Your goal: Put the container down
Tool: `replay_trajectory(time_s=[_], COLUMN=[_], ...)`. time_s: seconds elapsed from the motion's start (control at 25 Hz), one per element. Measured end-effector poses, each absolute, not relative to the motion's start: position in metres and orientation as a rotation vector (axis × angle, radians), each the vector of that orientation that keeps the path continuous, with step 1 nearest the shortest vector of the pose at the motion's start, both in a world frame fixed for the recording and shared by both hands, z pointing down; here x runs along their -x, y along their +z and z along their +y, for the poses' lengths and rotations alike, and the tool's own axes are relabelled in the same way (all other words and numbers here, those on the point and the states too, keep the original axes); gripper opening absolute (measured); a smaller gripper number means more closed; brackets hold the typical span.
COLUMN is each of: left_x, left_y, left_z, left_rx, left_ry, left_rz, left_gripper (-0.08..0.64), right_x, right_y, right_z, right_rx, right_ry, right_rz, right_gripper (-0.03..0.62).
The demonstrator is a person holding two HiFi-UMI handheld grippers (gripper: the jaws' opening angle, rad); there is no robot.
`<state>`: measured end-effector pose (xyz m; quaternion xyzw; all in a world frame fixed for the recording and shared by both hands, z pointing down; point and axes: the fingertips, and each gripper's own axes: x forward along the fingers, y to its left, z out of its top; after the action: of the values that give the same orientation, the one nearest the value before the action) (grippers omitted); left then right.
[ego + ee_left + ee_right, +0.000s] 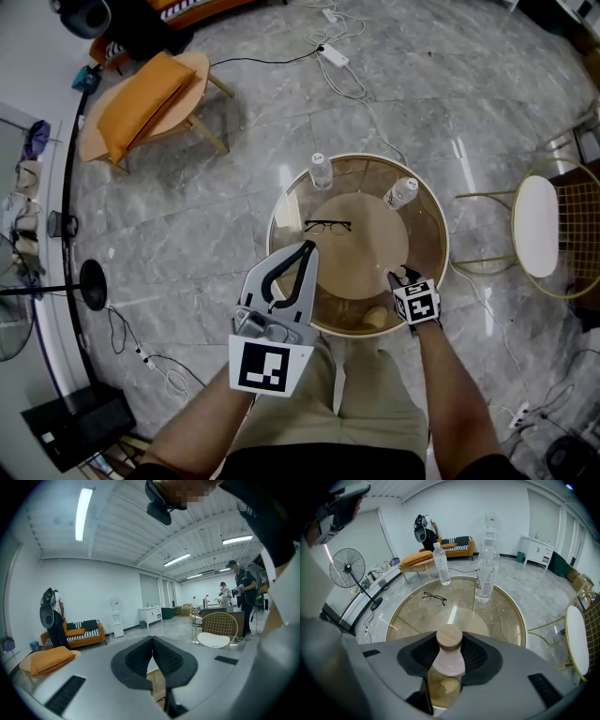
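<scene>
The container (449, 665) is clamped upright in the right tongs (401, 278), long axis vertical, cork lid above the jaws, over the near edge of the round glass worktop (412, 616). A straight descent is judged sufficient. The left tongs (152, 640) are pressed together, empty, further left

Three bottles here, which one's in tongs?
The wooden-capped container, in the right tongs; both clear water bottles stand free on the table.
</scene>
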<state>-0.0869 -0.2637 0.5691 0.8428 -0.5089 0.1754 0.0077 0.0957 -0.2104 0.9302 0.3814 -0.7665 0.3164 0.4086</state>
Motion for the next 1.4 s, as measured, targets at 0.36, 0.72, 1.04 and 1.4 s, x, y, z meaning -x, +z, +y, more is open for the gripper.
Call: replay_trajectory(time_s=[0.36,0.72,1.04,1.4], left_x=[0.086,0.096,0.098,0.094], left_y=[0.577,0.589,0.588,0.585], left_z=[-0.262,-0.255,-0.256,-0.257], left_rx=[-2.619,-2.571,-2.55,-2.546], left_ry=[0.579,0.593,0.586,0.588], left_rz=[-1.597,-1.621,-1.643,-1.639], left_gripper=[0.015,0.015,0.015,0.015], right_x=[-0.101,-0.104,-0.103,-0.098], right_y=[0.952,0.976,0.981,0.981], right_z=[-0.211,-0.204,-0.204,-0.199], right_rx=[-0.928,-0.941,-0.968,-0.897], right_ry=[0.79,0.799,0.811,0.788], right_rz=[-1.906,-1.86,-1.849,-1.856], right_gripper=[0.155,0.156,0.156,0.161])
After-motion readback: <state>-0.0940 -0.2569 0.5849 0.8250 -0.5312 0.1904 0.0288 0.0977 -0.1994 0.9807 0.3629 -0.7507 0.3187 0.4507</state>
